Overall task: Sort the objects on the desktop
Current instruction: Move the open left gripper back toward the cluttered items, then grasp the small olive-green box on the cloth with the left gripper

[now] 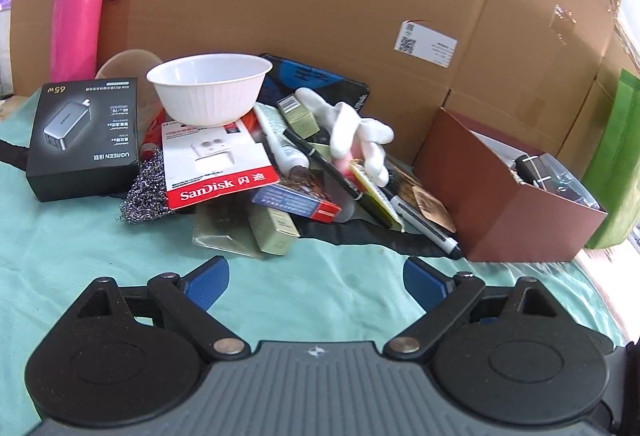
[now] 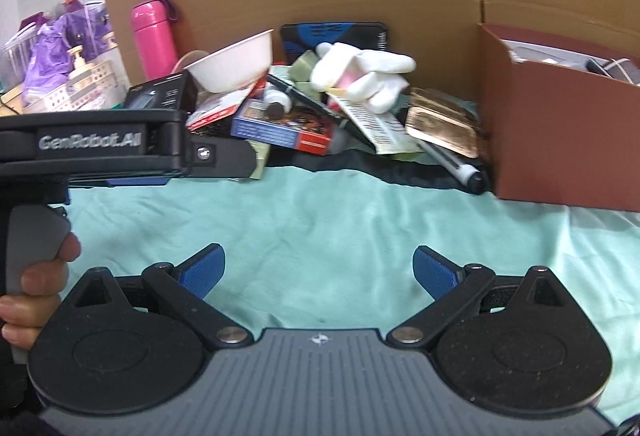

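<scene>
On the table's green cloth (image 1: 80, 248), a pink bottle (image 1: 76, 20) stands far left, then a black charger box (image 1: 84, 140), a white bowl (image 1: 210, 90) atop the pile, a white glove (image 1: 360, 136), and a brown box (image 1: 508, 212) at right. Left hand-held gripper (image 1: 316, 278) and right hand-held gripper (image 2: 319, 268) both hover spread and empty, short of the pile.

Glossy plastic bowl (image 1: 210, 92), matt cardboard box (image 1: 508, 196)
</scene>
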Tool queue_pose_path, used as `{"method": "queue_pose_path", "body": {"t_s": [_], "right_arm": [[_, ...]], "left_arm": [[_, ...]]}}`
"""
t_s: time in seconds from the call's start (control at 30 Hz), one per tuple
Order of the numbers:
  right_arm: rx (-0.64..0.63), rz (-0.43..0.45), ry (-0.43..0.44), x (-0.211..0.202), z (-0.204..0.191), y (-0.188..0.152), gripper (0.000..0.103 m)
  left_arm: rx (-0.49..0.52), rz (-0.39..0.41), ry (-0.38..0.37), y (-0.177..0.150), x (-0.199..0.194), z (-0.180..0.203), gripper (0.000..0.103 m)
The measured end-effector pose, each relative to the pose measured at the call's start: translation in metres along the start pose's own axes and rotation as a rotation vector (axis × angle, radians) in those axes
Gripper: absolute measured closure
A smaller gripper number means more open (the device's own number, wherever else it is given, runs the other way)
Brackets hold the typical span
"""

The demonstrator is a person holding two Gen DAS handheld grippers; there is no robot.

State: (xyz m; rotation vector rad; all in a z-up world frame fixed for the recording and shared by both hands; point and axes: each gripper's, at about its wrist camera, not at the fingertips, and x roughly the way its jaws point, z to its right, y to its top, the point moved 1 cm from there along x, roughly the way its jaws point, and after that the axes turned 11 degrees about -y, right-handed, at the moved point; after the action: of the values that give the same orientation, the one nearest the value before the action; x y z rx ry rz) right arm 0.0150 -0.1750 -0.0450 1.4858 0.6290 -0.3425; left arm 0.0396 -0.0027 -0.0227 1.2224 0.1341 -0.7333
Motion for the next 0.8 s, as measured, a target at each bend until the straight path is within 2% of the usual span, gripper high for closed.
{"method": "queue_pose_path", "body": {"t_s": [0.13,0.3,0.37,0.57,0.8], "right_arm": [[-0.029,0.012,0.026,0.006,-0.011,0.005,0.006],[-0.067,0.024,0.049,0.018,-0.025,0.013,0.012],[-0.084,0.027,0.056,0.025,-0.031,0.016,0.018],[-0.103,0.038,0.050,0.045,-0.046,0.030,0.027],[-0.107,0.018,0.054,0.069,-0.055,0.044,0.043]], "left_arm": [[0.010,-0.011,0.001,0.006,0.005,-0.007,0.017],[0.027,-0.027,-0.014,0.013,0.009,-0.014,0.026],[0.043,-0.037,-0.017,0.016,0.012,-0.015,0.033],[0.040,-0.064,-0.033,0.026,0.023,-0.024,0.044],[0.010,-0.099,-0.056,0.034,0.035,-0.034,0.059]]}}
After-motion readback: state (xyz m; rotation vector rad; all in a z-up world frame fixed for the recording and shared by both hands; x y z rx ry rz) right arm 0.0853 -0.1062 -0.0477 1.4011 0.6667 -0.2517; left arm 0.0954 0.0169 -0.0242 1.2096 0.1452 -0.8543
